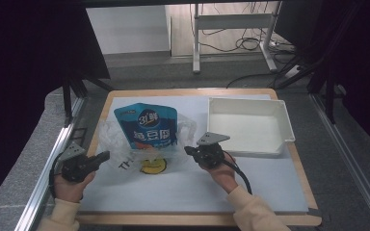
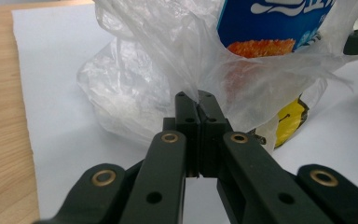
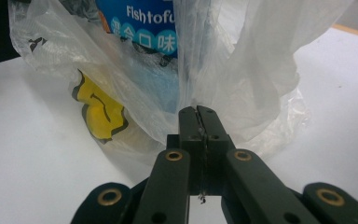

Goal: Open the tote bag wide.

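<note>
White sheet (image 1: 250,185) over wooden table (image 1: 296,156), mid-frame; grey floor, desk legs and cables along upper edge. White tray (image 1: 248,126) right of centre. Clear plastic bag (image 1: 118,144) with blue pouch (image 1: 147,126) at centre. Left gripper (image 1: 105,156) and right gripper (image 1: 189,150) both clamped on bag film, lower left and centre.

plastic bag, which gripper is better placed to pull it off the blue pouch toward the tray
Right. The right gripper, shut on the plastic bag, is nearer the white tray; the left gripper pinches its far side.

blue pouch (image 2: 279,23) cut off above.
</note>
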Demonstrator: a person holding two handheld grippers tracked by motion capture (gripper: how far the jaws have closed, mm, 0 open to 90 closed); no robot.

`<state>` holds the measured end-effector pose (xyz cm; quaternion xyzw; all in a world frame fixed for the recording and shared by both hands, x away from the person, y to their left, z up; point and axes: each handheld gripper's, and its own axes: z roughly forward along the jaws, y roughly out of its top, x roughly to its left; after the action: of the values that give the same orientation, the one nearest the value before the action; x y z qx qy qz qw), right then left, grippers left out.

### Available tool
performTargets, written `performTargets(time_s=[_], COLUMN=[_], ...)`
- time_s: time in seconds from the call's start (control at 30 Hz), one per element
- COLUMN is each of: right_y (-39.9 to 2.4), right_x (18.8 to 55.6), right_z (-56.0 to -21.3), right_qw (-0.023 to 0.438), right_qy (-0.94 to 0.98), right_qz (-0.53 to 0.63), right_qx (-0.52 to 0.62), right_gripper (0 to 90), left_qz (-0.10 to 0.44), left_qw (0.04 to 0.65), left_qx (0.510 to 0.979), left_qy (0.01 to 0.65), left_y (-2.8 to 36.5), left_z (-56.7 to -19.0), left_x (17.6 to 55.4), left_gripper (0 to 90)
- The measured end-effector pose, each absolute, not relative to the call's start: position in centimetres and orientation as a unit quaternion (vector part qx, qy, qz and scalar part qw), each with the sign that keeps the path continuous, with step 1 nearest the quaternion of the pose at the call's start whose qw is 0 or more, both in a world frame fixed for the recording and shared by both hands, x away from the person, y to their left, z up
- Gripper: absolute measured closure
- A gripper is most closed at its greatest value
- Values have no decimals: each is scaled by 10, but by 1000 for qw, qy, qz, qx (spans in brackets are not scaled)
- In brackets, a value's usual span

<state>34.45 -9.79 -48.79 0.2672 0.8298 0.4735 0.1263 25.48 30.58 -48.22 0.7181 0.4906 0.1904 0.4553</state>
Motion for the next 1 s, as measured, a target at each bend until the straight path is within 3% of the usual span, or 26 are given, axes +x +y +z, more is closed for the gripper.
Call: performTargets(time_s=[1.0], right_y=[-94], right_x=[351], right_z=[-518], right_qw=[92], right_qy=[859], right_qz=[418], right_qx=[283], right_gripper=[891], left_qz=[160], left_qw=[423], left_qx=[739], left_qy=[500], left_y=[298], left_z=[-515], left_x=[262], left_gripper=[895])
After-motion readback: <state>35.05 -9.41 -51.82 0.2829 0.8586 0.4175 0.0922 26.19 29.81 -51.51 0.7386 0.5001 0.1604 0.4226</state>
